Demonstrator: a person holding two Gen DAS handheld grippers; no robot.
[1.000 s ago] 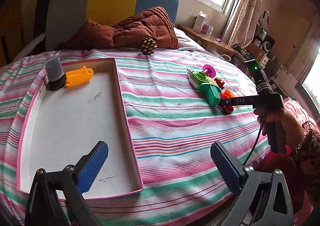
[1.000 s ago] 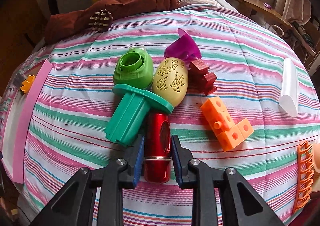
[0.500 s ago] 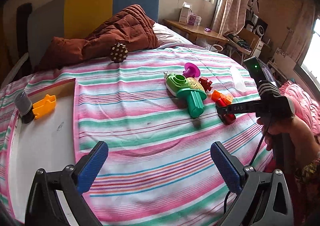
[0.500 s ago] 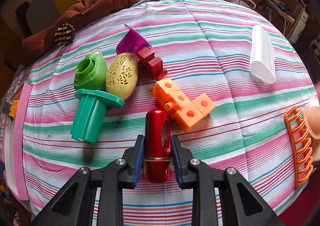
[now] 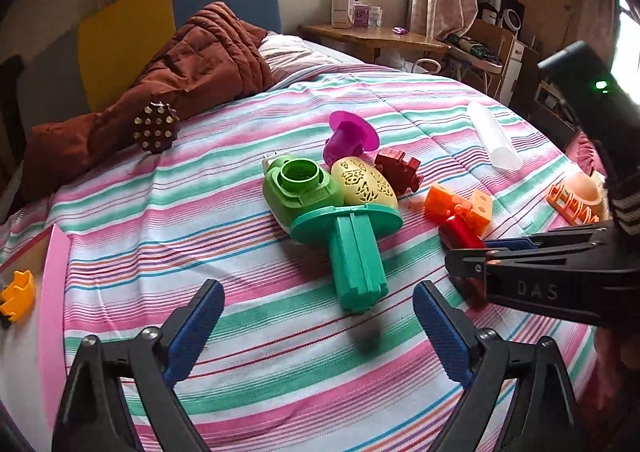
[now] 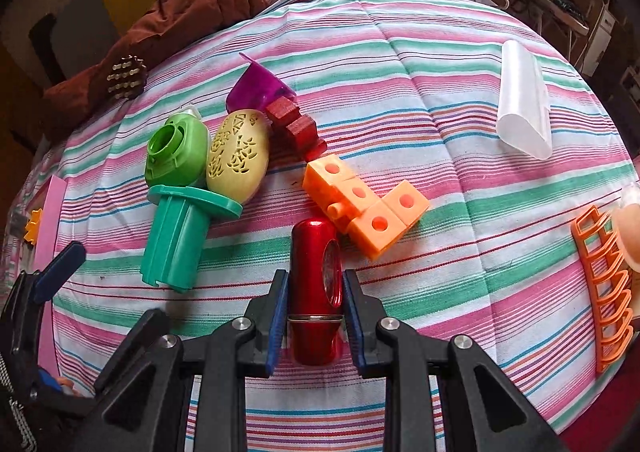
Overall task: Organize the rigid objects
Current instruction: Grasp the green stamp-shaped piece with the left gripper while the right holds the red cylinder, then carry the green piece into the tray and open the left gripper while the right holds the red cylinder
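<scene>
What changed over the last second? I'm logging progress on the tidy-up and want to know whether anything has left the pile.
The right gripper, jaws shut on the red cylinder throughout, has drawn it back from beside the teal spool to beside the orange blocks. The left gripper swung from over the pink-edged tray toward the toys, jaws open. The other toys haven't moved.
</scene>
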